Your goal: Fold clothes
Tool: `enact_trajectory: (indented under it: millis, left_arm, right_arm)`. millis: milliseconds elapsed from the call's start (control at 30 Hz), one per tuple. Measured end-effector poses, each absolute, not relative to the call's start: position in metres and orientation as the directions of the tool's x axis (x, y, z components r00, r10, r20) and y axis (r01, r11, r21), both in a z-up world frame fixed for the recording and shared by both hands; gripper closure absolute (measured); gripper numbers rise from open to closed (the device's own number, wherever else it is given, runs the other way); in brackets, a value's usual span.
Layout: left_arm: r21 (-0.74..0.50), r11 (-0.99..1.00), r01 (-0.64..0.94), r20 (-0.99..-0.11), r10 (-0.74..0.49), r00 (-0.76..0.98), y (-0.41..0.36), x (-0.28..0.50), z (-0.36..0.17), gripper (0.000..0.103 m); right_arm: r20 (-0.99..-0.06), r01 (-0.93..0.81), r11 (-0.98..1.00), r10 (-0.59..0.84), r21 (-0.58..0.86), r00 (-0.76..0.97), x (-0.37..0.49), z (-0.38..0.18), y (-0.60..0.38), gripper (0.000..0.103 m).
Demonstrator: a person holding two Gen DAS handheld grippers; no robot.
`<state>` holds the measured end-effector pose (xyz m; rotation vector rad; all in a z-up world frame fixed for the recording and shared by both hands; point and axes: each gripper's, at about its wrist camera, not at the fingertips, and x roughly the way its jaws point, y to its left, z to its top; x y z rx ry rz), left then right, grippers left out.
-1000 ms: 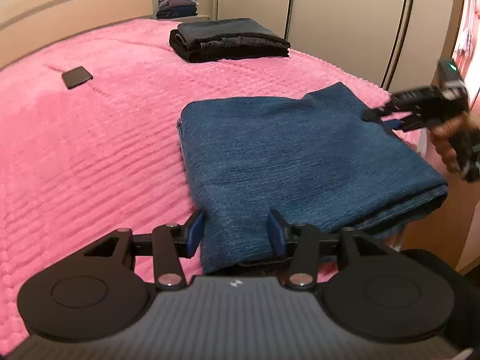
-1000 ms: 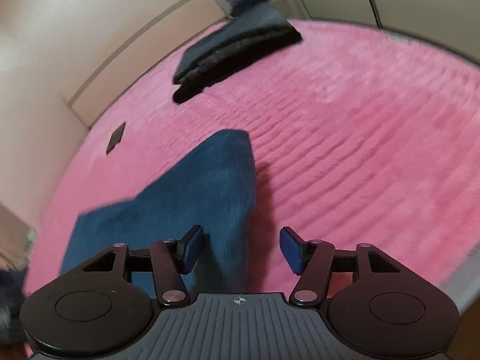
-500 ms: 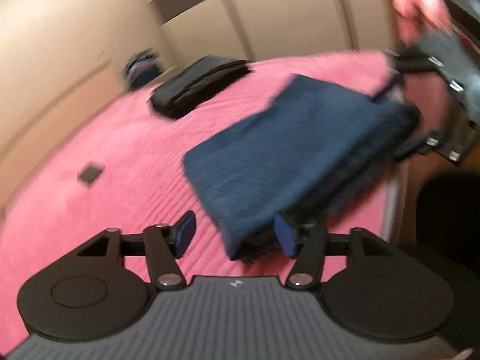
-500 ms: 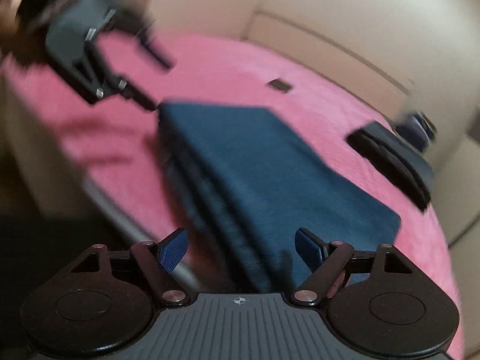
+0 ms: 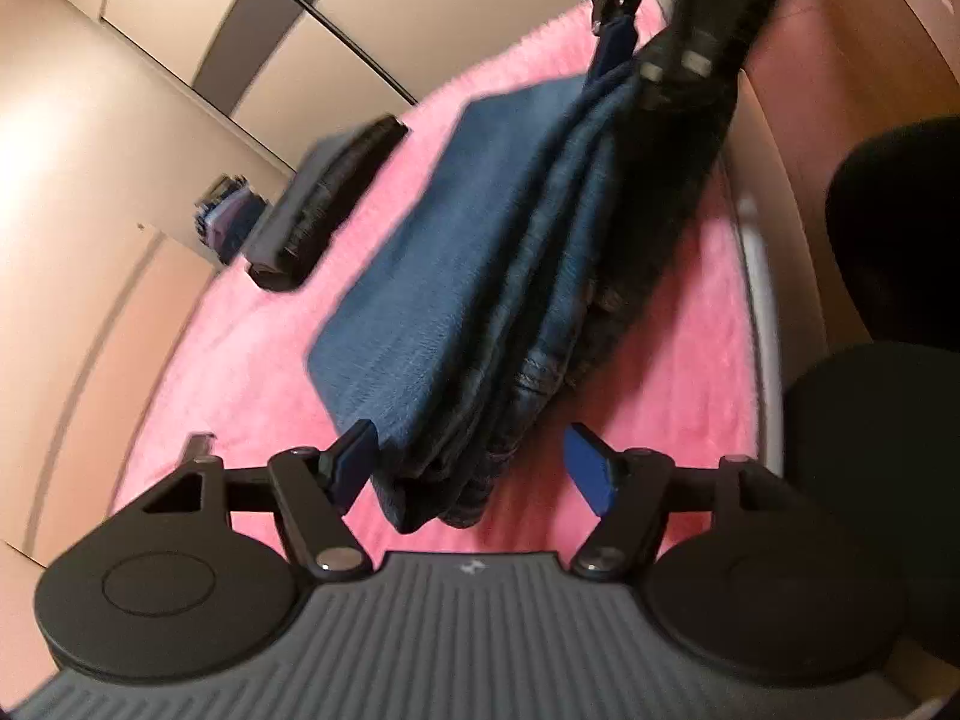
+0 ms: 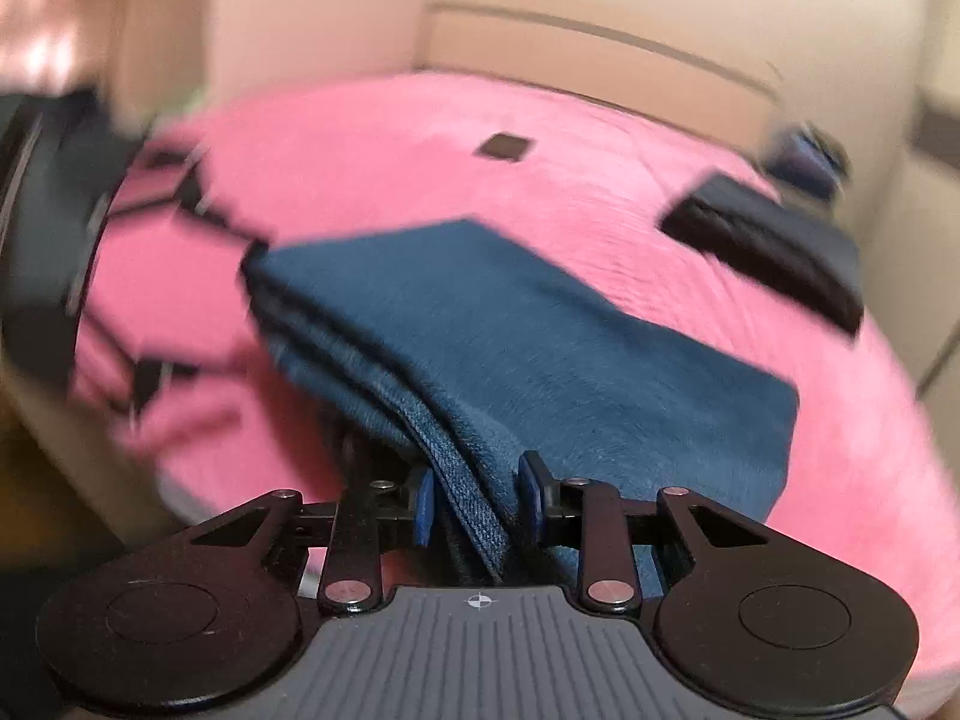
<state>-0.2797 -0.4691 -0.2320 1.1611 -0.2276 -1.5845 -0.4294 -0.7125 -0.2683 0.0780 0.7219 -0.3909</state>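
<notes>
Folded blue jeans [image 5: 456, 240] lie on the pink bed cover [image 5: 240, 360] near its front edge. My left gripper [image 5: 474, 468] is open, and the near end of the jeans sits between its spread fingers; the left pad touches the fabric. At the other end my right gripper [image 6: 477, 504] is shut on the thick layered edge of the jeans [image 6: 540, 330]. The left wrist view shows the right gripper [image 5: 636, 60] at the far end of the fold. The right wrist view shows the left gripper [image 6: 222, 306] blurred at the far corner.
A dark folded stack [image 5: 324, 204] lies further back on the bed, shown also as the stack [image 6: 768, 246]. A black phone [image 6: 504, 147] rests on the cover. More folded clothes [image 5: 225, 222] sit on a ledge by the wardrobe doors. The bed edge [image 5: 756, 300] runs beside the jeans.
Both grippers swung round to opposite ends of the jeans. The right gripper, open before, has shut on the layered edge. The left gripper has spread wider.
</notes>
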Motion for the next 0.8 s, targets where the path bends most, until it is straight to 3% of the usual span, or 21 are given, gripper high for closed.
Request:
enact_trajectory:
  millis: [300, 367, 433, 533, 667, 800]
  left_arm:
    - [0.765, -0.386, 0.515, -0.503, -0.858, 0.104, -0.476, -0.294, -0.246, 0.038]
    - [0.786, -0.399, 0.472, -0.508, -0.852, 0.127, -0.485, -0.295, -0.253, 0.042]
    - [0.808, -0.425, 0.407, -0.515, -0.846, 0.138, -0.491, -0.295, -0.259, 0.057]
    - [0.809, -0.467, 0.356, -0.538, -0.833, 0.13, -0.495, -0.294, -0.26, 0.07]
    - [0.855, -0.439, 0.278, -0.482, -0.869, 0.112, -0.504, -0.291, -0.244, 0.075]
    - [0.932, -0.32, 0.173, -0.338, -0.937, 0.09, -0.514, -0.296, -0.226, 0.075]
  right_arm:
    - [-0.659, 0.388, 0.922, -0.29, 0.003, 0.694, -0.43, -0.266, -0.728, 0.075]
    - [-0.661, 0.354, 0.932, -0.315, -0.078, 0.681, -0.428, -0.273, -0.716, 0.075]
    - [-0.661, 0.318, 0.935, -0.339, -0.158, 0.669, -0.427, -0.281, -0.705, 0.074]
    - [-0.656, 0.258, 0.926, -0.377, -0.276, 0.653, -0.424, -0.293, -0.687, 0.073]
    - [-0.63, 0.199, 0.888, -0.439, -0.415, 0.641, -0.423, -0.31, -0.668, 0.072]
    - [-0.5, 0.308, 0.81, -0.559, -0.499, 0.661, -0.428, -0.301, -0.664, 0.076]
